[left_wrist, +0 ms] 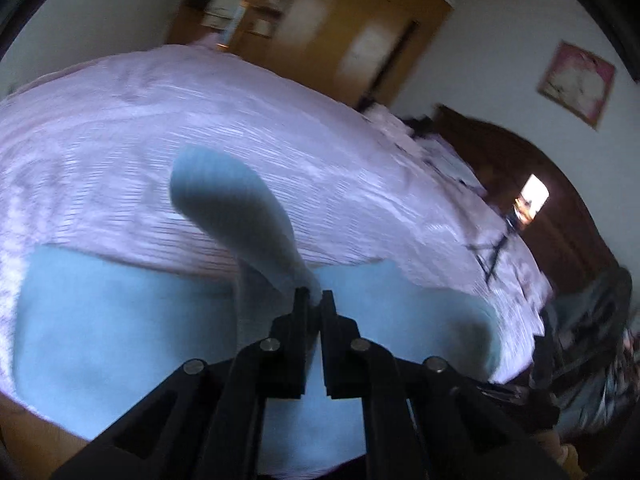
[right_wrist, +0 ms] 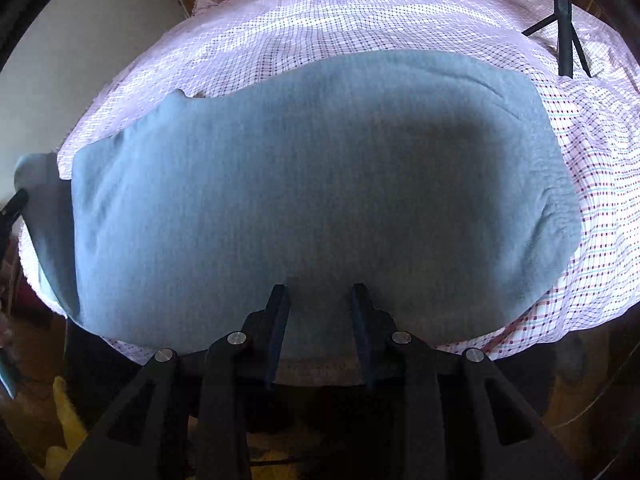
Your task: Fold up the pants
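Light blue-grey pants (right_wrist: 312, 184) lie spread on a bed with a pink checked sheet (right_wrist: 360, 20). In the left wrist view my left gripper (left_wrist: 314, 296) is shut on a lifted end of the pants (left_wrist: 240, 216), which hangs up and away from the fingers above the flat part (left_wrist: 120, 320). That view is blurred. In the right wrist view my right gripper (right_wrist: 320, 292) is open and empty, just above the near edge of the pants. The left gripper's tip (right_wrist: 14, 204) shows at the far left beside the raised cloth.
A black tripod (right_wrist: 564, 36) stands on the bed at the far right. A dark wooden headboard (left_wrist: 560, 200) and wooden wardrobe (left_wrist: 340, 28) lie beyond the bed. The bed's near edge (right_wrist: 520, 344) drops to a dark floor.
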Tool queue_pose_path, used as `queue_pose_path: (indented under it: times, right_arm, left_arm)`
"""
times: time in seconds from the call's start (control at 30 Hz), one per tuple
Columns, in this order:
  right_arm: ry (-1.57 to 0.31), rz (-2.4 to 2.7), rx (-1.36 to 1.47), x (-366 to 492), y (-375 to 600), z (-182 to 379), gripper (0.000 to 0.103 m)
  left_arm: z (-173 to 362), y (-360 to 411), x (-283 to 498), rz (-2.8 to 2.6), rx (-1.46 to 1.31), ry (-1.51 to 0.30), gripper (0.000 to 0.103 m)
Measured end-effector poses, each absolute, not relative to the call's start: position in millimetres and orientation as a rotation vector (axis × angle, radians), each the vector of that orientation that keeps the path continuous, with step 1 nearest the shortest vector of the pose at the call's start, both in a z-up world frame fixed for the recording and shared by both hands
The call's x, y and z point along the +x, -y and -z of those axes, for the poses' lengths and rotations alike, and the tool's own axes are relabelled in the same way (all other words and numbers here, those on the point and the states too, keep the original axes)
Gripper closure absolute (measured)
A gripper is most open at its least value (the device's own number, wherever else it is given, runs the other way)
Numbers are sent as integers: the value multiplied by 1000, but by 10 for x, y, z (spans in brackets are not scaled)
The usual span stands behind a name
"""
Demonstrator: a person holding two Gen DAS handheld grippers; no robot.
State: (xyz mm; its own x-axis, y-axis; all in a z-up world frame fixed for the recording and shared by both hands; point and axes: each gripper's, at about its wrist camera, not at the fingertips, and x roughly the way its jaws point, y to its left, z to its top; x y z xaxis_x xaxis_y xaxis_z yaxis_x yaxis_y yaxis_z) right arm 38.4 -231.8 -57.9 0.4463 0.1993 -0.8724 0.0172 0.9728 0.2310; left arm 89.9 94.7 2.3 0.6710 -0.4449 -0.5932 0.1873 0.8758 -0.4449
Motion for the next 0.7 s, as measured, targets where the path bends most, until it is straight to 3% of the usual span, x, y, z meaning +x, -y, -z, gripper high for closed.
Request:
queue_pose_path:
  times: [0.3,0.43,0.6,0.7]
  right_arm:
    - [-1097,-134,242,364,2376,598,78]
    - [-1090,-143,246,384,2382,630,77]
    - [-1074,-161,263,369,2360,651,67]
    - [-1064,-169,247,353,2326,653,63]
  left_arm:
    - [272,-267,1116,461,-324,-900,92]
    - [115,-244,953,461,-268,-866,80]
    - [-107,-355,956,358,-180,-764,71]
    - [-57,-387,1165,292,-160,-784,71]
